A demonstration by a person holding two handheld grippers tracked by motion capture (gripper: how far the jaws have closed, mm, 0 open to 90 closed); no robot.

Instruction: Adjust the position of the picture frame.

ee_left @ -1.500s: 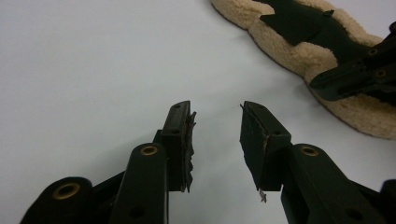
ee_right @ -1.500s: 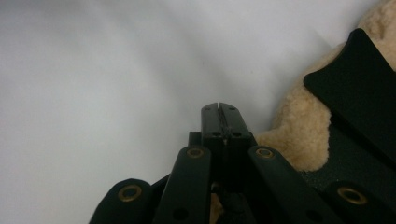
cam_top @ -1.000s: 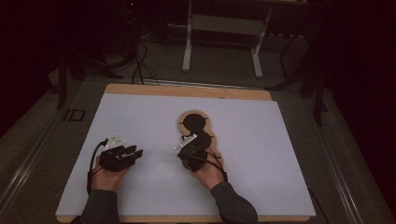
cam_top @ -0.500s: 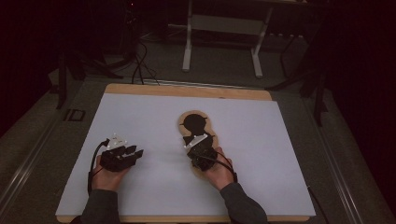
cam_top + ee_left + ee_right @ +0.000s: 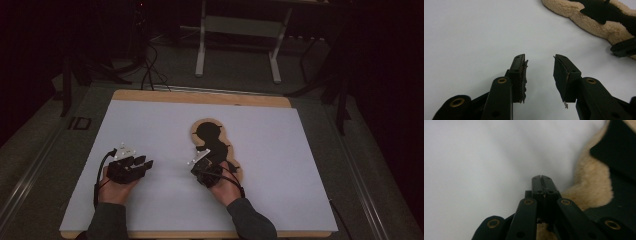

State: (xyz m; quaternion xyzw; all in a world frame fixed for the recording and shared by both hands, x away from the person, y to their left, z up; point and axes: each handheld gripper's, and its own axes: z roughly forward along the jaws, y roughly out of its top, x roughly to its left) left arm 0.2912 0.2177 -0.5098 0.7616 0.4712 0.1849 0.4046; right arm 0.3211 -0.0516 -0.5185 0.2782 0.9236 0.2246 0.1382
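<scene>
resting on the white counter (image 5: 150,125) well to the left of the fleece pad (image 5: 235,172), the left tool (image 5: 142,164) points toward that pad with its jaws apart and nothing between them; in the left gripper view the worn pads (image 5: 520,75) frame bare counter, and the pad's tan fleece edge (image 5: 584,20) lies beyond them at the upper right. it looks parked there, ready to pin or take a corner when needed.

the fleece pad lies flat near the middle of the counter, tan pile around the rim and a black piece (image 5: 212,142) covering most of its top, probably spread out so an edge can be reached.

the right tool (image 5: 204,172) sits at the pad's near left edge, jaws pressed together. in the right gripper view its closed tips (image 5: 543,180) stand over bare counter just beside the fleece rim (image 5: 591,185), with fleece under the linkage; whether any pile is pinched i cannot tell. that spot suggests the hand is working at the rim, to lift or fold it.
</scene>
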